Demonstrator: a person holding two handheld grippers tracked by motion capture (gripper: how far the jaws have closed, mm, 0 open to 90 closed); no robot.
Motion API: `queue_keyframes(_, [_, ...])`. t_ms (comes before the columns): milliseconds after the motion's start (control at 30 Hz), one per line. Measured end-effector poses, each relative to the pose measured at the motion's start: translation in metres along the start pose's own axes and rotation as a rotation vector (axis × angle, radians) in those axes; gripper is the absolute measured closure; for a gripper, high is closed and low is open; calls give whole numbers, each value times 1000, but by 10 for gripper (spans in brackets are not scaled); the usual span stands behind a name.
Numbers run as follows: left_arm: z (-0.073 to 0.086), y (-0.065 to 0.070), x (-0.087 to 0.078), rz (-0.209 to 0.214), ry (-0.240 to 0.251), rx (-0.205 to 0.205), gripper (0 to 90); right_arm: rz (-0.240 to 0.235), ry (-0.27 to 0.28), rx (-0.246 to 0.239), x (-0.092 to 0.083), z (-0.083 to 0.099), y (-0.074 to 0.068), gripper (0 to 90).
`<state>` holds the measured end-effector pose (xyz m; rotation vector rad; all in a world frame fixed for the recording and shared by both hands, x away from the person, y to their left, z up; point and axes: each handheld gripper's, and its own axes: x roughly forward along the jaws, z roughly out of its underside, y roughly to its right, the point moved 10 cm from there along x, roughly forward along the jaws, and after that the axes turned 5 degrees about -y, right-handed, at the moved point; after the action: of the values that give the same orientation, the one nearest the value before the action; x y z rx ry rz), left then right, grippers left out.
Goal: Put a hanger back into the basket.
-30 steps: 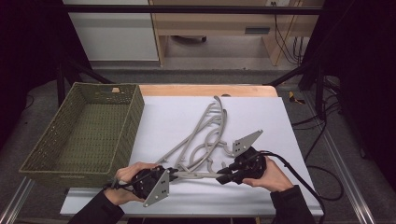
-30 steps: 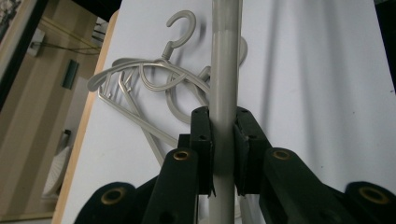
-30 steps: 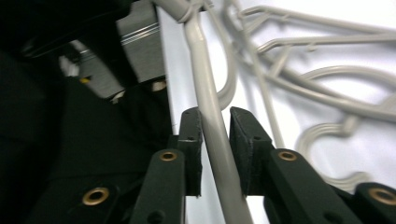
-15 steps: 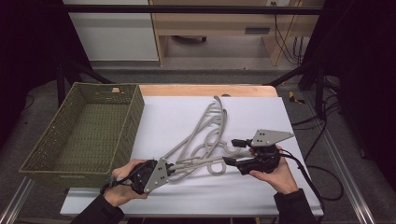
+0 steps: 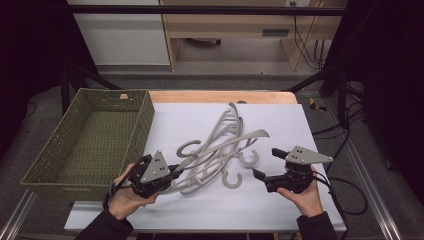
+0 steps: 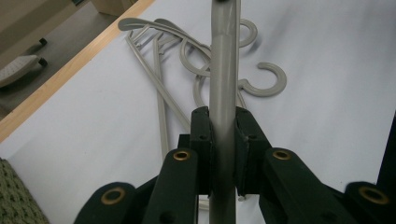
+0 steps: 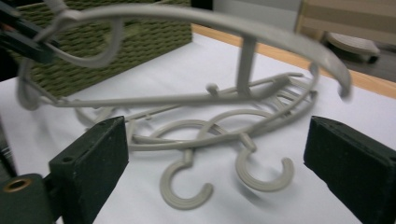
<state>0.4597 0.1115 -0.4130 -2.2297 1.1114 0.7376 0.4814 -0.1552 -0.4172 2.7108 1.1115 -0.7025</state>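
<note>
The left tongs (image 5: pixel 172 173), lower left of the high view, stay clamped on one grey hanger (image 5: pixel 222 144), now lifted over the pile (image 5: pixel 220 165) at mid-desk (image 5: pixel 280 210); the right tongs (image 5: pixel 265 165), at lower right, have just been opening, wide and empty, drawn back rightward from the hanger's end; basket (image 5: pixel 75 150) at left.

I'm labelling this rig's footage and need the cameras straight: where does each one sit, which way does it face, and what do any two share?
High view: above the person's side, facing forward and down on the table, green basket, both hands.
Left gripper view: on the left gripper, looking along its fingers, shut on a grey hanger.
Right gripper view: on the right gripper, facing the hanger pile; fingers open, just opened, nothing between.
Shared: both gripper views show the hook ends.
</note>
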Motion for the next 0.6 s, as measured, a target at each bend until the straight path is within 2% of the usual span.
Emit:
queue_keyframes(33, [-2,-2,-2,12,7,-28,801,23,11,27,-1,4,5,63])
queue_keyframes(67, [-2,-2,-2,12,7,-28,801,23,11,27,-1,4,5,63])
queue_keyframes(100, [-5,-4,-5,30,27,-63,801,44,18,36,-2,7,9,61])
queue_keyframes(133, [-6,-6,-7,39,35,-75,801,53,22,44,-2,9,11,61])
queue_keyframes(233, [-9,-9,-12,40,46,-88,801,69,28,68,-3,15,16,62])
queue_keyframes(333, [-12,-16,-20,34,49,-95,801,78,20,70,-3,18,18,59])
queue_keyframes(400, [-17,-25,-30,24,56,-100,801,88,20,78,-4,20,20,57])
queue_keyframes(533, [-22,-35,-39,28,59,-113,801,91,19,91,-3,21,21,52])
queue_keyframes(600, [-24,-44,-46,19,62,-122,801,109,10,86,-3,23,23,40])
